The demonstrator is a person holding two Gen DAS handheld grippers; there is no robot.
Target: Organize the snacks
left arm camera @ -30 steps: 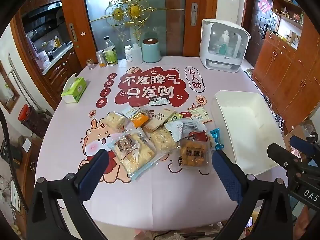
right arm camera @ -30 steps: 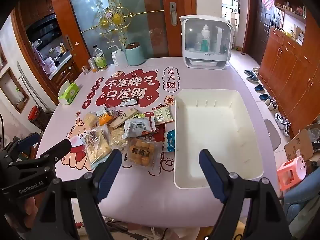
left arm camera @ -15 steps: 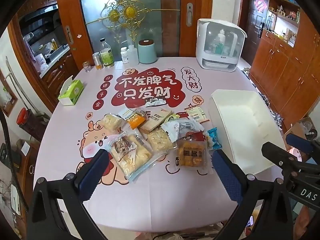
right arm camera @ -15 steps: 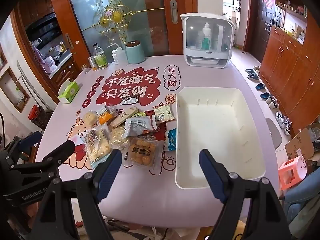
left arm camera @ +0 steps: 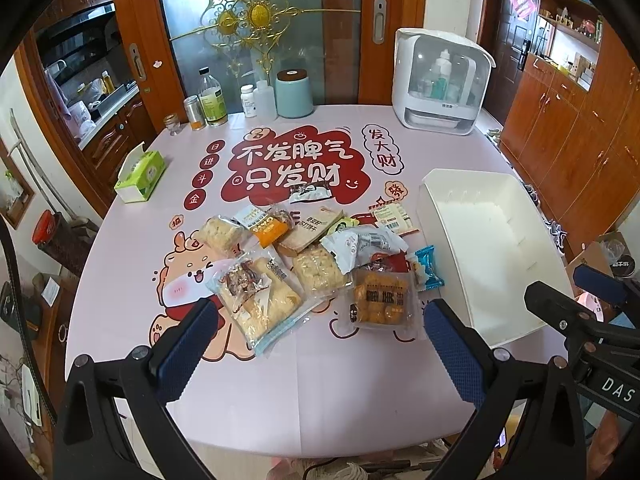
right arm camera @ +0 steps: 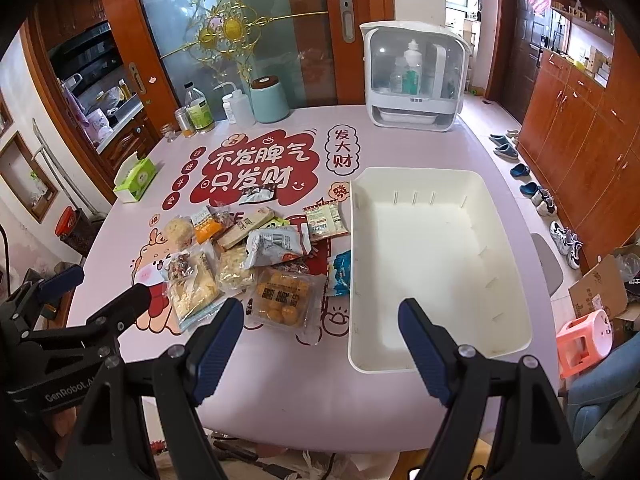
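- Up front, the left gripper point(left arm camera: 320, 338) hangs with jaws spread wide, gripping nothing, above the table's near edge.
- Likewise the right gripper point(right arm camera: 320, 338) (also spread, also bare).
- Snack packets point(left arm camera: 312, 264) lie heaped mid-table point(left arm camera: 280, 380), just left of the white bin point(right arm camera: 436, 248).

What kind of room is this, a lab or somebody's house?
Most likely a home dining area. A kitchen counter shows through the doorway on the left, shoes line the floor by wooden cabinets, and the table holds snack packets beside a white bin.
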